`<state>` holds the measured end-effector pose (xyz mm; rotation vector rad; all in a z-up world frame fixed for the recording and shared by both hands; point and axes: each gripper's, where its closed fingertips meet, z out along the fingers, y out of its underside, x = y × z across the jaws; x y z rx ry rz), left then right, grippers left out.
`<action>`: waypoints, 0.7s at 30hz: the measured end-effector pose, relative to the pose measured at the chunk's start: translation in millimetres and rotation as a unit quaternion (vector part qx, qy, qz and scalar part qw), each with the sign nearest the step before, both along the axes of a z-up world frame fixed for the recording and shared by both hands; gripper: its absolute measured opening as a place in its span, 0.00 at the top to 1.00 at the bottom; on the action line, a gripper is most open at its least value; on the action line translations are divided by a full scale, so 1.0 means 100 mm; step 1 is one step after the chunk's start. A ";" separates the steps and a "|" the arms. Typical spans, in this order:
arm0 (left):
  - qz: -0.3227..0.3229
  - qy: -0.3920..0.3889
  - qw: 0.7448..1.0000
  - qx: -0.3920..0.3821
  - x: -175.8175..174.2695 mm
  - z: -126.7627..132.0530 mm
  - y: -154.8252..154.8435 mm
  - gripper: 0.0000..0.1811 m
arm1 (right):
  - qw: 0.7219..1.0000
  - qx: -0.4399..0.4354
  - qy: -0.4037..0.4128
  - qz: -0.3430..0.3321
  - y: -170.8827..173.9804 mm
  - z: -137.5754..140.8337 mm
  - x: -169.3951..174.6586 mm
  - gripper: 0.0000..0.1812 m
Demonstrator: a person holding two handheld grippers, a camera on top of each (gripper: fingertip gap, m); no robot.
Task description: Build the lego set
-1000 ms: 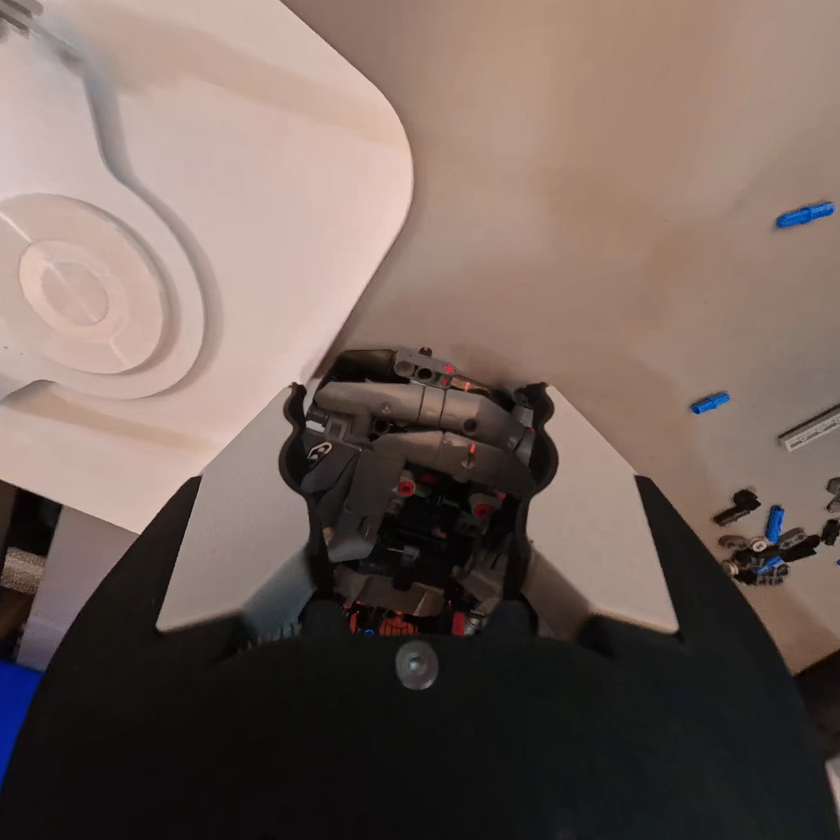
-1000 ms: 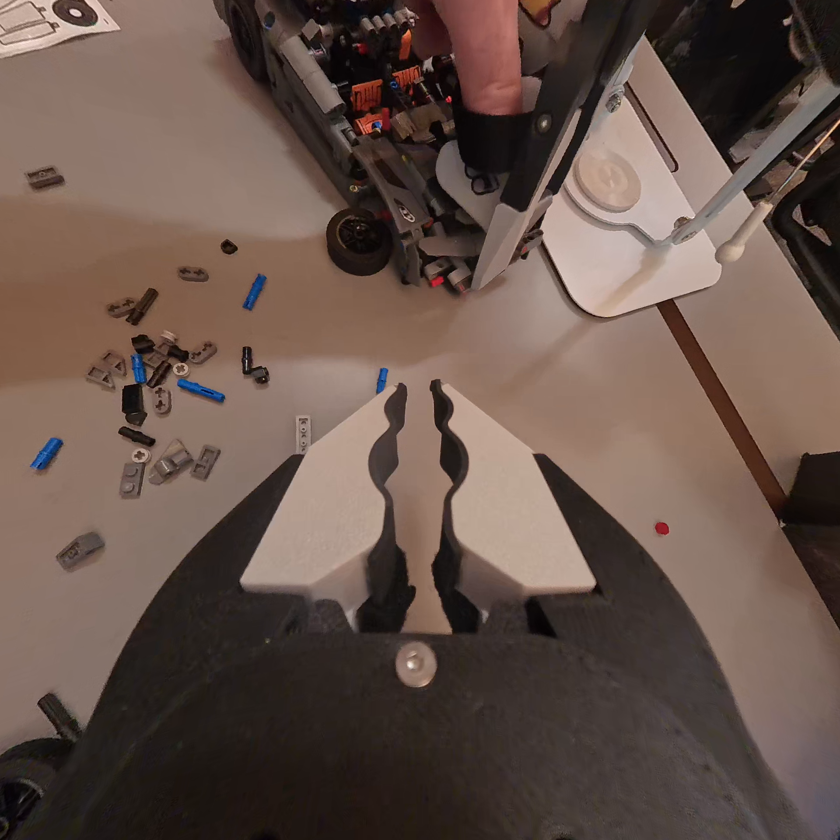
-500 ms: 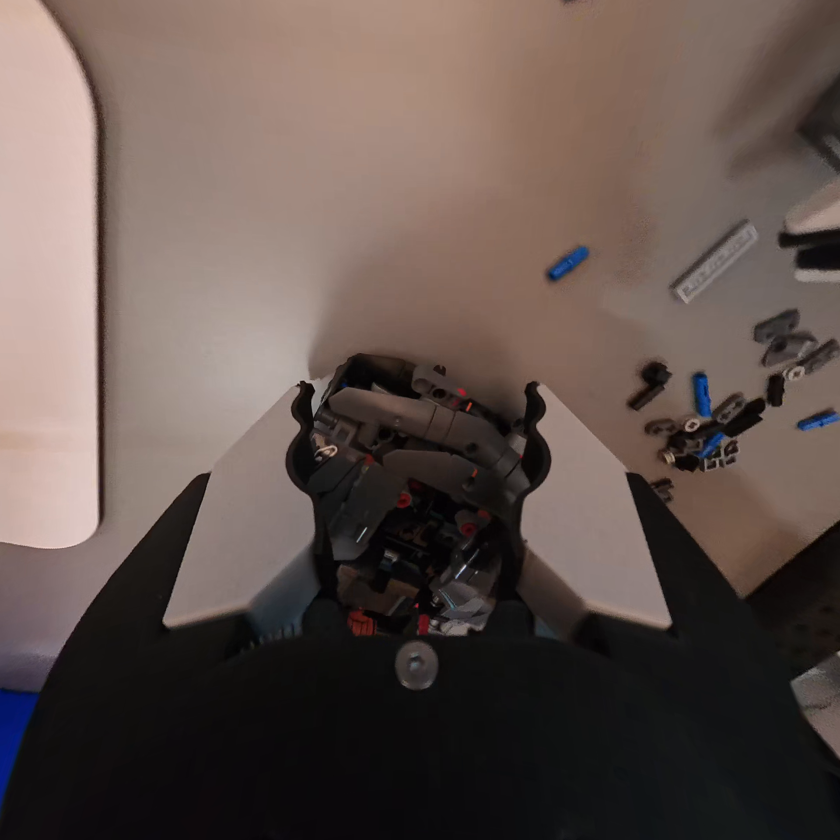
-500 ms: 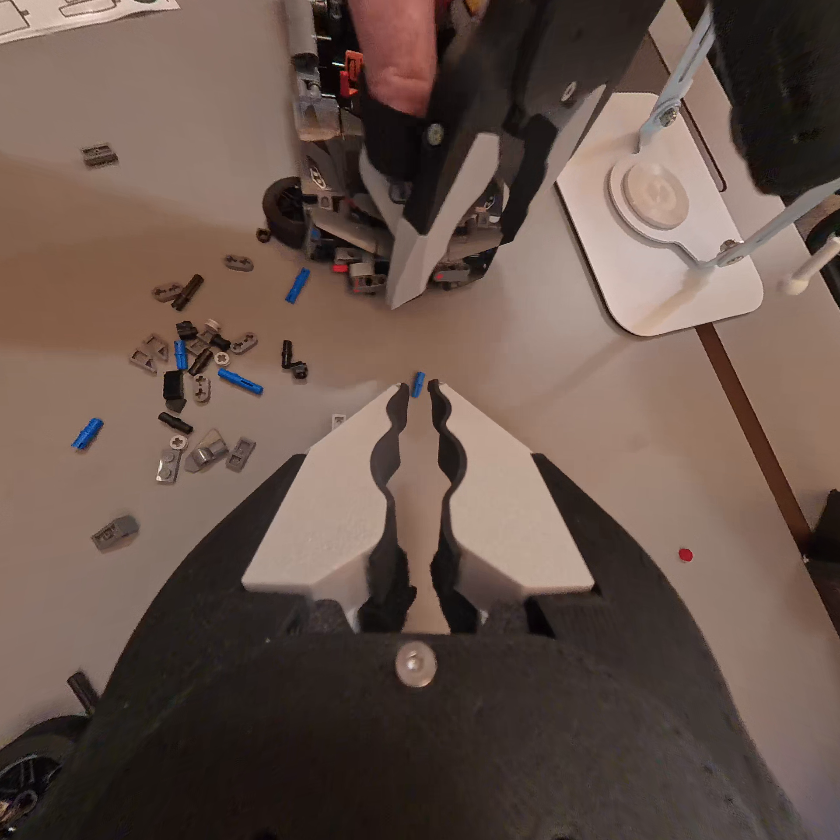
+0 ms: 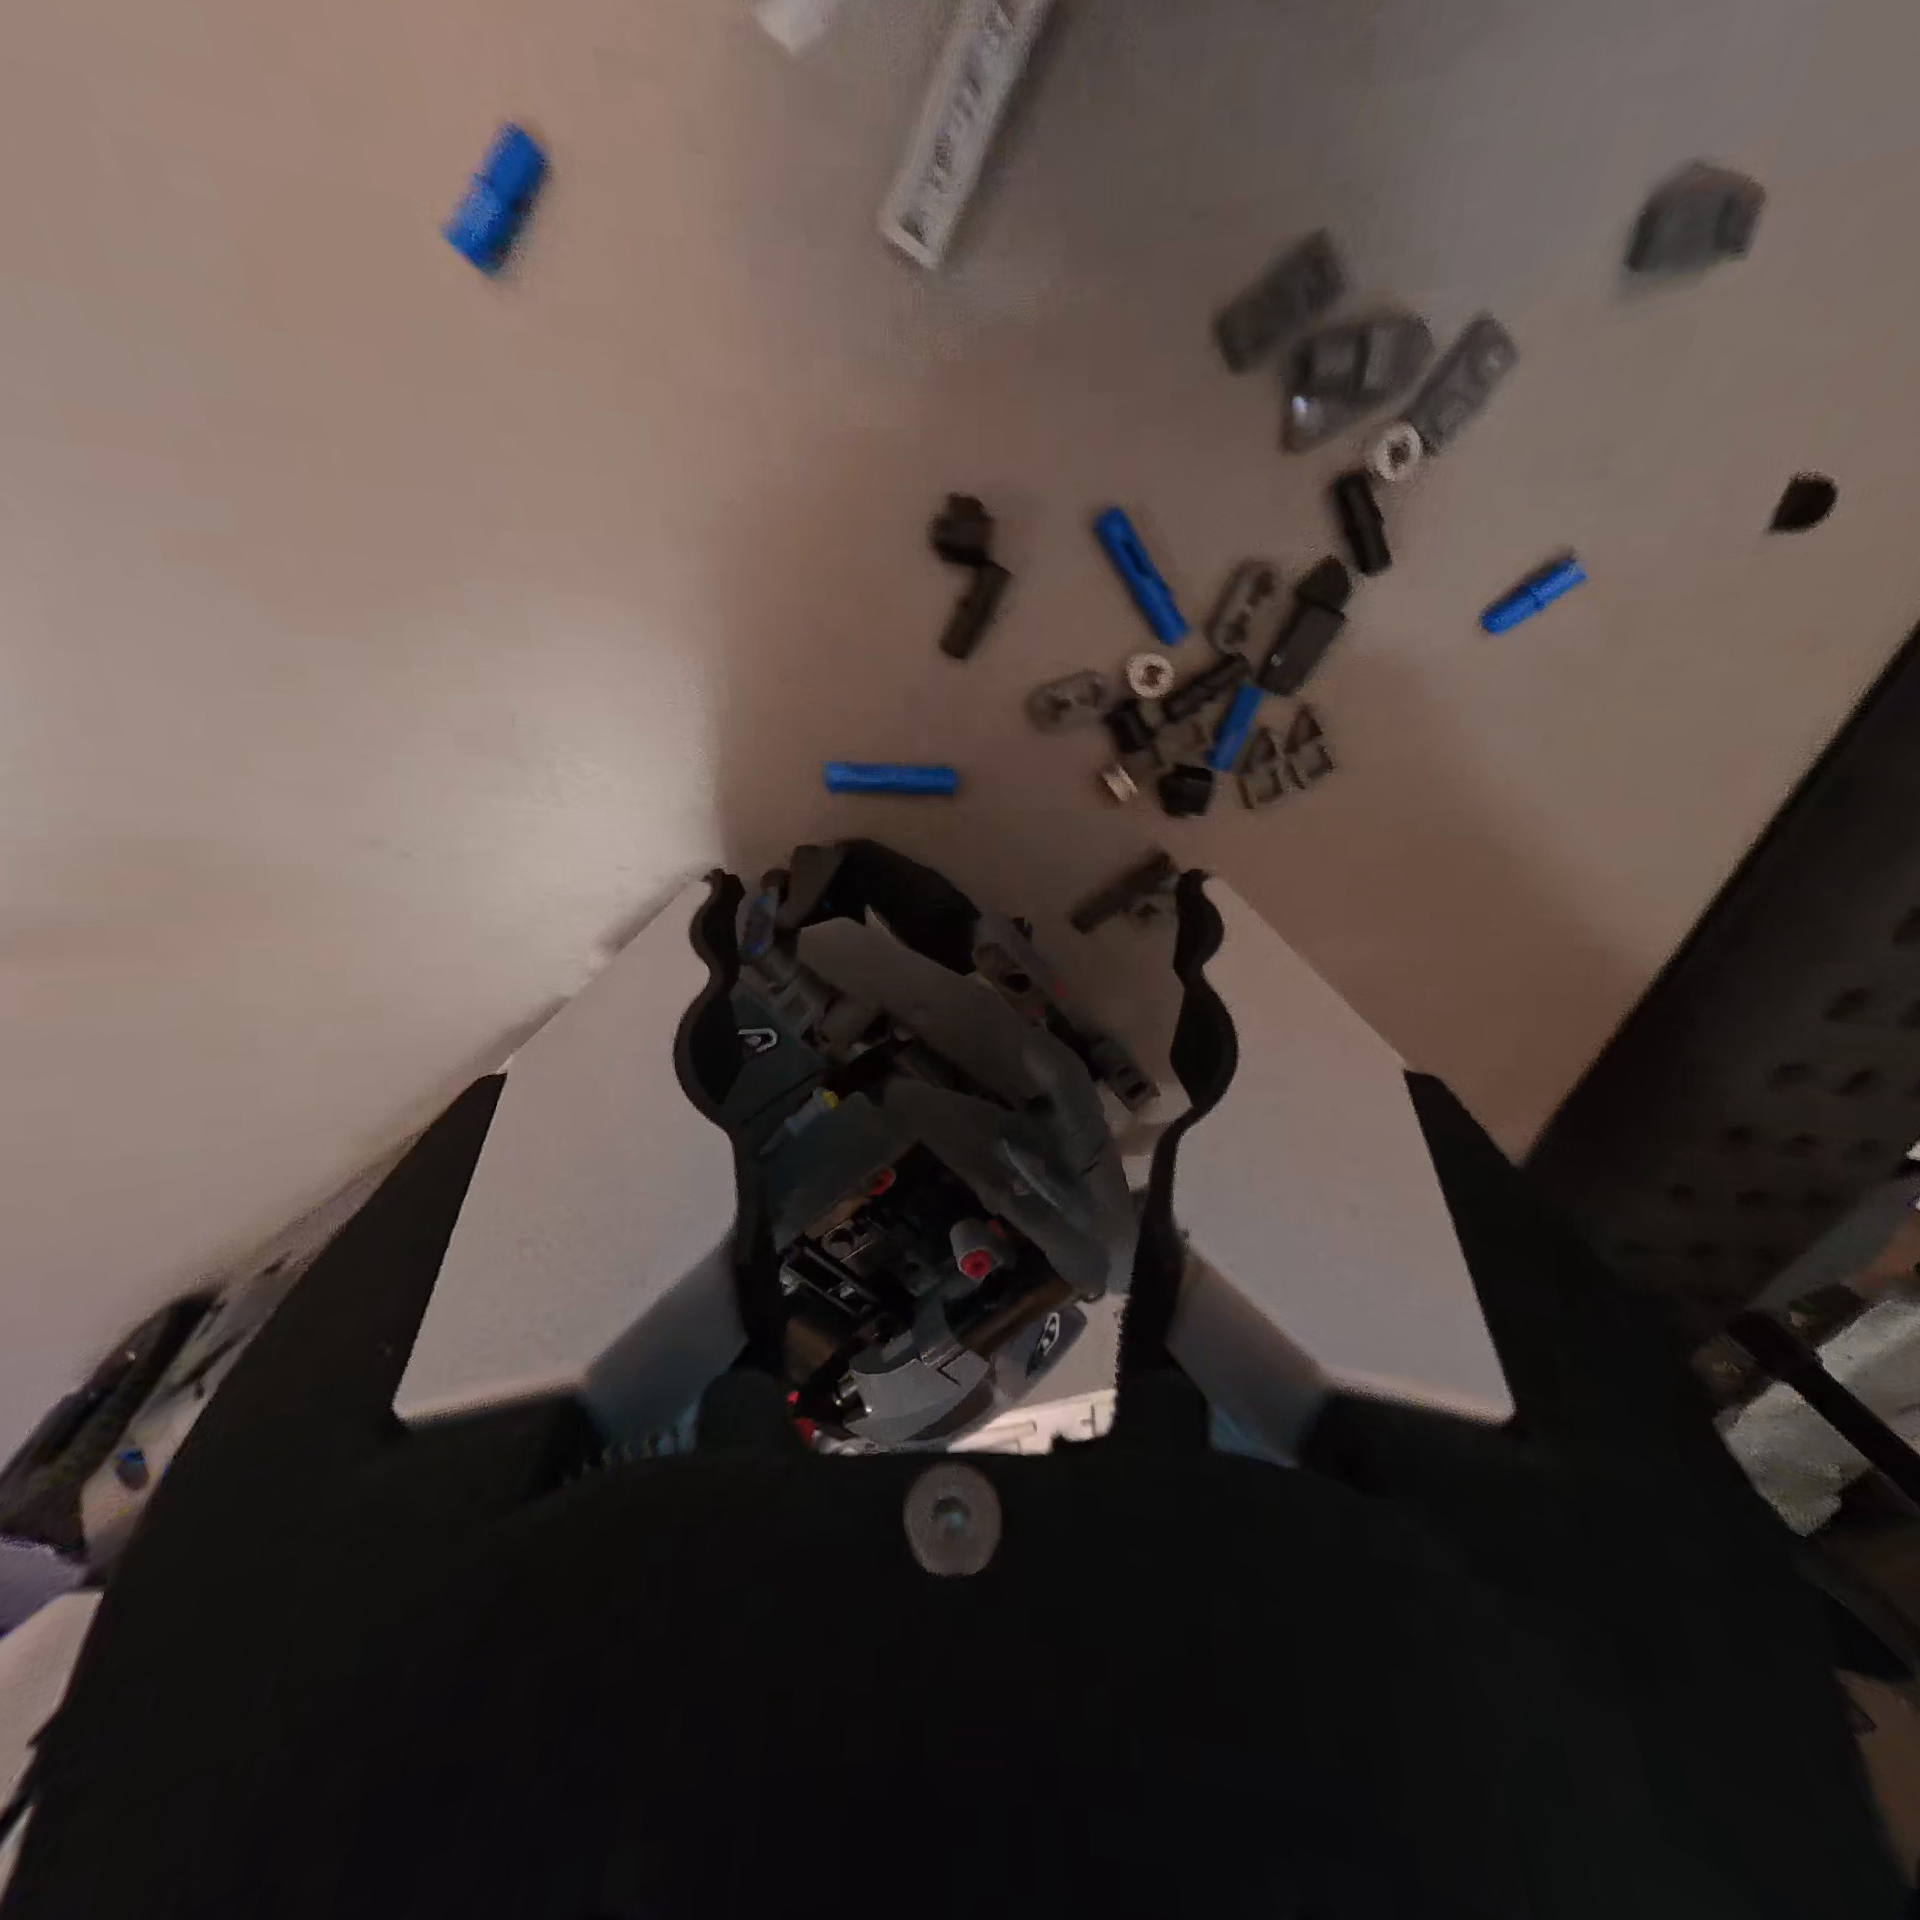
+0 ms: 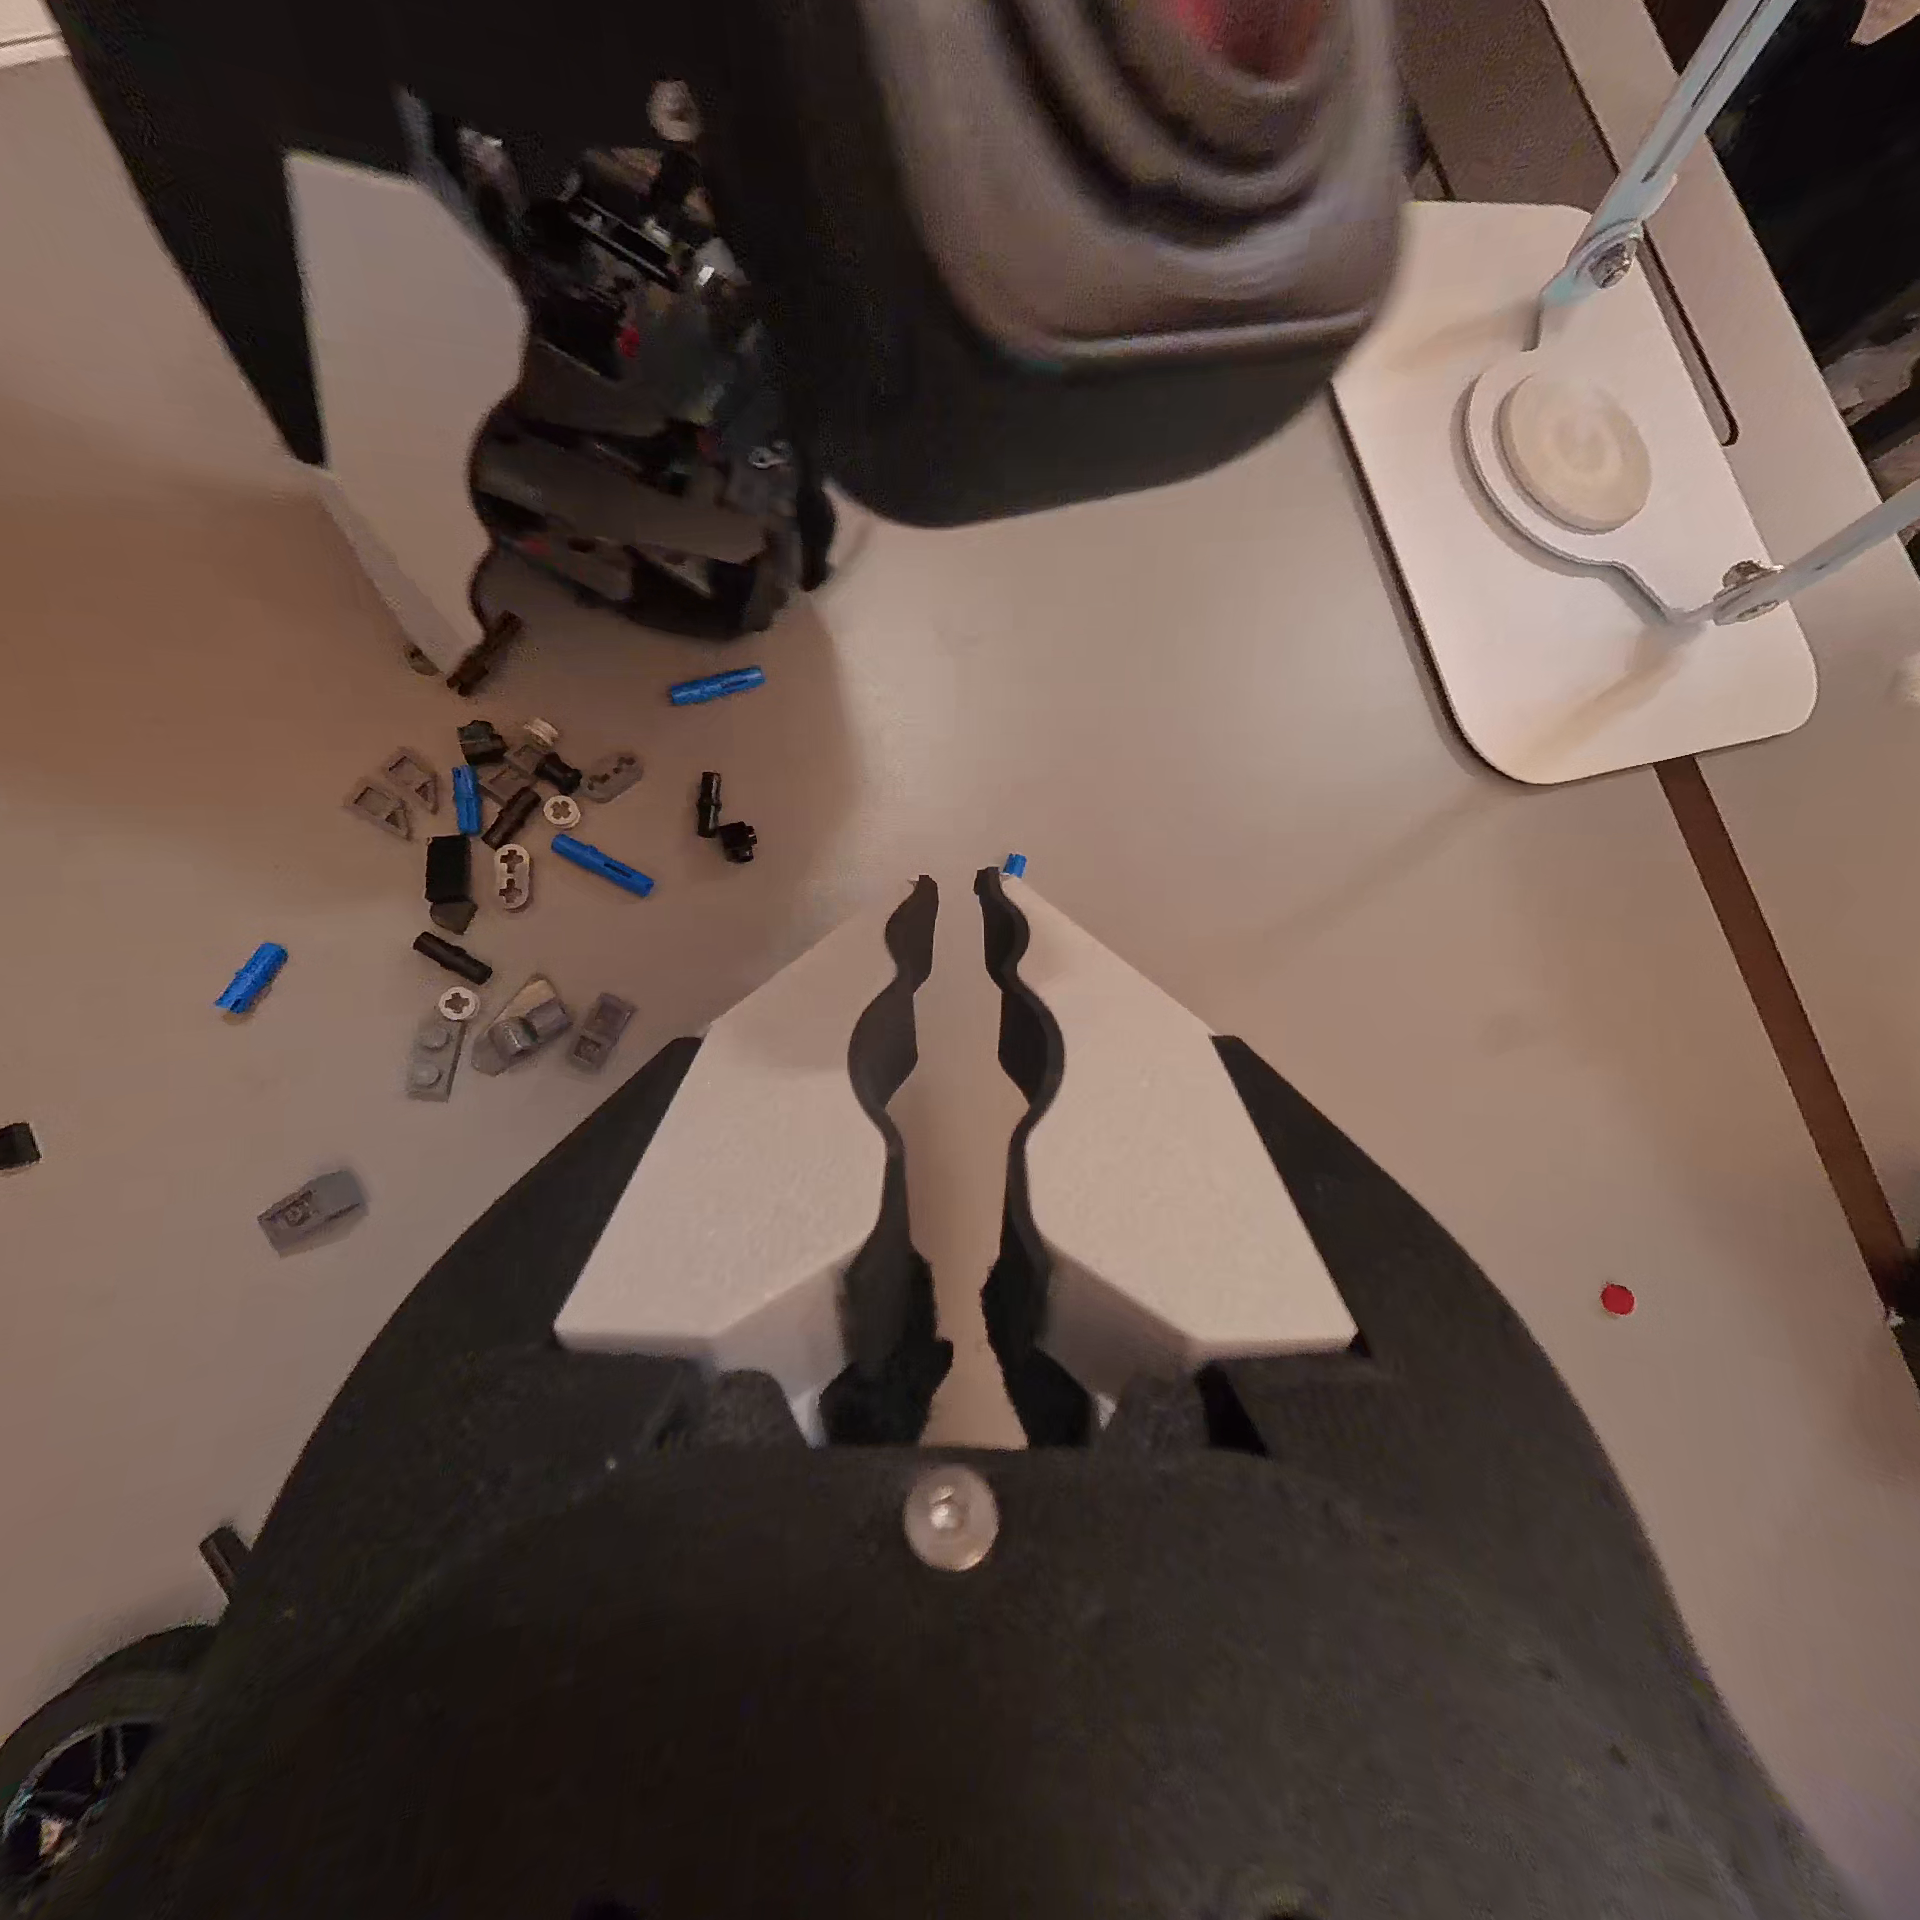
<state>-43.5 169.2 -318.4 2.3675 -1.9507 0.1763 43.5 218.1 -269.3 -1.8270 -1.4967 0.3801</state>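
Swung since a second ago: left tongs [image 5: 951,914] with the lego car [image 5: 914,1143] clamped between them, away from the white lamp base [image 6: 1579,499] and over toward the loose parts; right tongs [image 6: 951,883] roughly as they were.

Item 1, far left of the right tongs: scatter of small loose pieces [image 6: 509,831] on the pale surface [image 6: 1143,675], grey plates, black connectors, blue pins; one blue pin [image 6: 249,975] lies apart at the outer left.

Item 2, ahead-left of the right tongs: lego car, grey and black, part-built, gripped nose-down by the left tongs, its lower end at or just above the surface; which, cannot be told. Judged light but brittle: stiff frame, panels and pins likely to pop under a squeeze. Best held across the solid chassis beams, not the outer fairings.

Item 3, at the right tongs' tip: short blue pin [image 6: 1014,864], just beside the right finger, not held. Right tongs nearly closed, narrow gap, nothing in them.

Item 4, ahead-right: lamp base, resting flat.

Item 5, right of the tongs: small red stud [image 6: 1617,1299], alone.
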 end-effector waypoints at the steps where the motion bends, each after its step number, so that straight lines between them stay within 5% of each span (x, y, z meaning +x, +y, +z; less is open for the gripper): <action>1: -0.004 0.003 1.000 -0.004 -0.04 0.00 -0.07 0.56 | 1.000 0.000 0.001 0.000 0.00 0.00 0.00 0.96; 10: -0.017 -0.035 0.998 0.046 -0.26 0.13 -0.31 0.60 | 1.000 0.002 0.011 0.020 -0.17 0.07 -0.14 0.96; 17: 0.053 -0.053 0.977 0.201 -0.46 0.46 -0.10 0.49 | 0.999 0.011 0.022 0.025 -0.24 0.21 -0.20 0.97; 21: 0.072 -0.016 0.969 0.235 -0.60 0.39 -0.11 0.44 | 0.999 0.003 0.036 0.016 -0.21 0.27 -0.17 0.97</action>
